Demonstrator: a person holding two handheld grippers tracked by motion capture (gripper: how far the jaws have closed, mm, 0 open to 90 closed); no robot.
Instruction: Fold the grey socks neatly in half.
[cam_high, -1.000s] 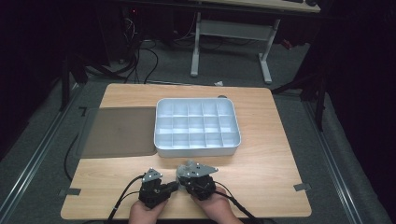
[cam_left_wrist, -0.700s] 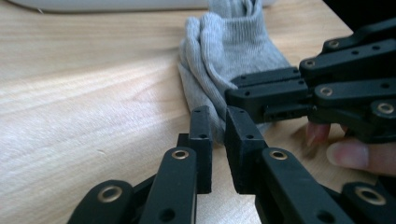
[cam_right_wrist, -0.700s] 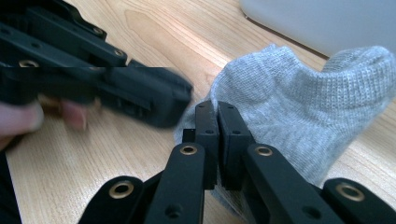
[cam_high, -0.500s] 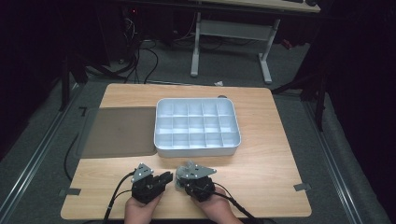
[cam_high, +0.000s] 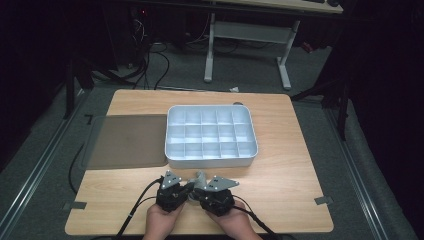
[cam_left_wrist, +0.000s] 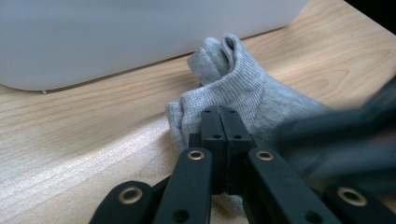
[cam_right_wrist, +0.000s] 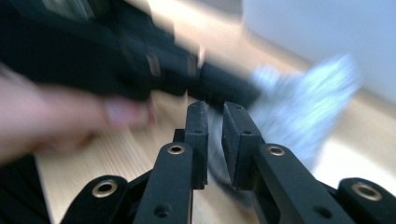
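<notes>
A grey sock (cam_high: 199, 177) lies bunched on the wooden table just in front of the white compartment tray (cam_high: 211, 161). In the left gripper view, my left gripper (cam_left_wrist: 219, 112) has just closed. Its jaws are pressed together with their tips against the sock (cam_left_wrist: 236, 79), and no cloth shows between the pads. My right gripper (cam_right_wrist: 215, 109) has just been opening and stands with a narrow gap, the blurred sock (cam_right_wrist: 299, 112) lying beyond it. From above, the left gripper (cam_high: 188, 187) and the right gripper (cam_high: 198, 190) meet tip to tip at the sock.
A dark mat (cam_high: 127, 140) lies left of the tray. The tray's wall (cam_left_wrist: 116, 42) rises close behind the sock. Cables trail from both grippers toward the table's front edge, where the person's hands (cam_high: 161, 220) hold them. A desk frame stands beyond the table.
The left gripper drifted left, then came back right and slightly forward to meet the right gripper. The right hand stayed in place.
</notes>
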